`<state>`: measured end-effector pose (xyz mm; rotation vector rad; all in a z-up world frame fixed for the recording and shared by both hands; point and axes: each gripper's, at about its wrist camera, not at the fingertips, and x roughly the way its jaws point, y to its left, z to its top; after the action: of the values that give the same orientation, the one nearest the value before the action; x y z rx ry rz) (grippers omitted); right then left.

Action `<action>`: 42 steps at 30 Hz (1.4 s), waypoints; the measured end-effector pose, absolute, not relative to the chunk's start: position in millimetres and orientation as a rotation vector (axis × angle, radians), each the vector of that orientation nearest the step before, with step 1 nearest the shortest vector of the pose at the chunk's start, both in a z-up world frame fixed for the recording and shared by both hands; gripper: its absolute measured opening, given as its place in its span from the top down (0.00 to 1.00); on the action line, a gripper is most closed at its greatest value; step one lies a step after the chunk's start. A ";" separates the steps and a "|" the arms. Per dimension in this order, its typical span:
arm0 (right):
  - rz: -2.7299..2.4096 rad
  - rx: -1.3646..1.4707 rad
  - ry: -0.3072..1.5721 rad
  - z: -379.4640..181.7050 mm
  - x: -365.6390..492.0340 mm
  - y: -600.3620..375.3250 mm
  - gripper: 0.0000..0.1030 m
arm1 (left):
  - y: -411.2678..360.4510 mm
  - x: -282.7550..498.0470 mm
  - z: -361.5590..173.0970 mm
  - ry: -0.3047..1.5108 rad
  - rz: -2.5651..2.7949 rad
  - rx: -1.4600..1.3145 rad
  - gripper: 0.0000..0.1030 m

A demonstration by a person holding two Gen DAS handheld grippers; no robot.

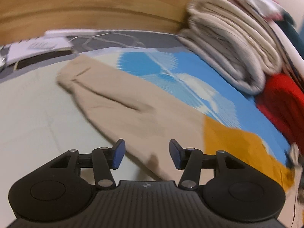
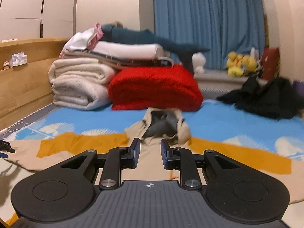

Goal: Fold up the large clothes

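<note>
A beige hooded garment lies spread on the bed. In the left wrist view its sleeve (image 1: 121, 102) stretches away to the upper left, and my left gripper (image 1: 147, 154) is open and empty just above the sleeve's near end. In the right wrist view the garment's body (image 2: 150, 159) lies under my right gripper (image 2: 150, 152), with its grey-lined hood (image 2: 163, 127) bunched just beyond the fingertips. The right jaws stand apart with nothing between them.
A blue, white and orange bedsheet (image 2: 228, 121) covers the bed. Folded cream blankets (image 2: 76, 83) and a red blanket (image 2: 153, 85) are stacked at the back, also seen in the left wrist view (image 1: 237, 43). A black garment (image 2: 266, 98) lies right. A wooden headboard (image 2: 22, 76) stands left.
</note>
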<state>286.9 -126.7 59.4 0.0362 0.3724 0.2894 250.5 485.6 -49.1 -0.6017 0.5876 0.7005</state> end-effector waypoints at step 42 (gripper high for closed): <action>0.196 0.173 0.476 48.0 299.2 -217.6 0.96 | 143.8 302.2 88.6 0.344 0.206 -0.264 1.00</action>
<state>299.2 -217.6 48.0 0.1735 0.4755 0.1957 302.2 143.8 88.6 -0.2641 0.3436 0.2065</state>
